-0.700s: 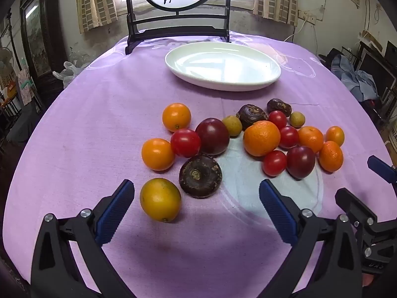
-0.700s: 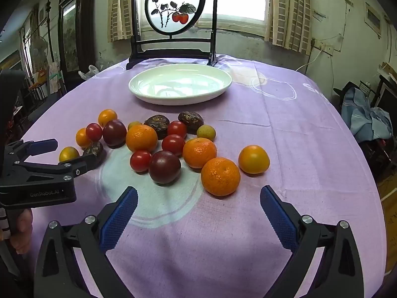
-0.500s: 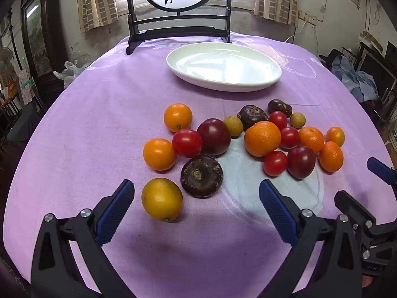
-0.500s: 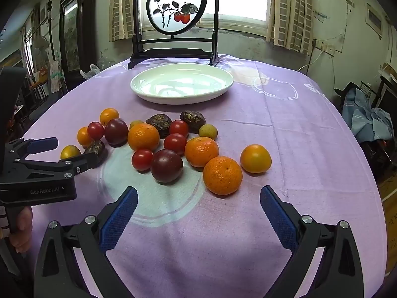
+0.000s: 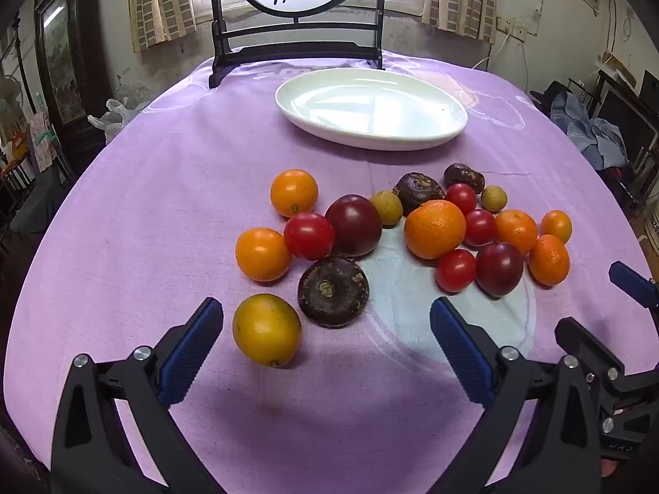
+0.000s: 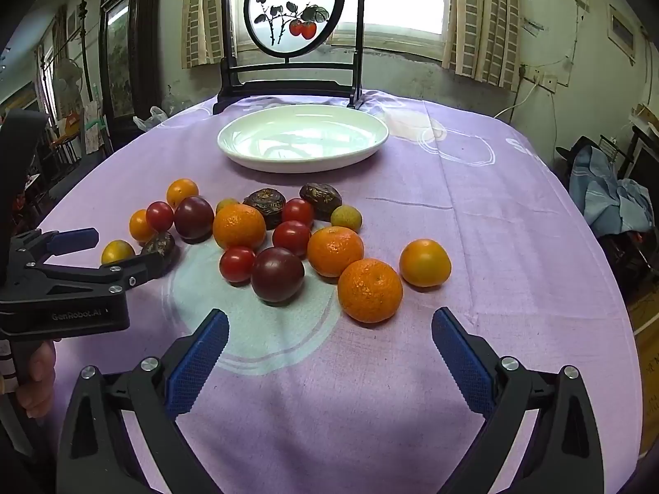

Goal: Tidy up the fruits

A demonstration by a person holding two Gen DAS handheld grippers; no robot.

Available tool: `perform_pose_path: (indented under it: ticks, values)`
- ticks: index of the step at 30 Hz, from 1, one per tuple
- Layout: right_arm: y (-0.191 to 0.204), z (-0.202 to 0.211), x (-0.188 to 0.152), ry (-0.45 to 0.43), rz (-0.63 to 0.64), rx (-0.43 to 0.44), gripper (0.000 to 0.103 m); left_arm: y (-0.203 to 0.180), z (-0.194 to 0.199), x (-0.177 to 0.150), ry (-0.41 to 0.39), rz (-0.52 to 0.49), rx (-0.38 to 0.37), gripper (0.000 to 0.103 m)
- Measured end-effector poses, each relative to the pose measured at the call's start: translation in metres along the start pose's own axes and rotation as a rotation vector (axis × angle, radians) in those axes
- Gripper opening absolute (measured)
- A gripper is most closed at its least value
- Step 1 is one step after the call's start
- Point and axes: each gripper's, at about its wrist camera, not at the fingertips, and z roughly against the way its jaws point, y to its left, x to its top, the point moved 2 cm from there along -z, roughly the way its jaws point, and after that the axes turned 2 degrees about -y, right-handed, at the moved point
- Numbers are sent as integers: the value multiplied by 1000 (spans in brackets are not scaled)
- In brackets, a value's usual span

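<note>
Several loose fruits lie on the purple cloth: oranges, red tomatoes, dark plums, brown water chestnuts, small yellow-green fruits. An empty white plate [image 5: 370, 111] stands behind them, also in the right wrist view [image 6: 302, 140]. My left gripper [image 5: 325, 346] is open and empty, with a yellow-orange fruit [image 5: 267, 329] and a dark water chestnut [image 5: 333, 291] just ahead between its fingers. My right gripper [image 6: 329, 350] is open and empty, a little short of a mandarin [image 6: 369, 290] and a dark plum [image 6: 277, 274]. The left gripper also shows in the right wrist view [image 6: 99, 255].
A dark wooden stand with a round painted screen [image 6: 294, 12] stands at the table's far edge behind the plate. The round table [image 5: 144, 173] drops off at left and right. Clothes lie on furniture at the right [image 6: 613, 193].
Both grippers have moved slightly forward toward the fruits; both stay open. No fruit has moved.
</note>
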Motion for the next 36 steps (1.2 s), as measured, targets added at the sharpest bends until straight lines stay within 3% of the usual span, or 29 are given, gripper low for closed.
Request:
perform_pose_path:
  ticks: [36]
  values:
    - [2,1,-2,-3,-1,2,100,-4,-2,-2,5,4,-13,99]
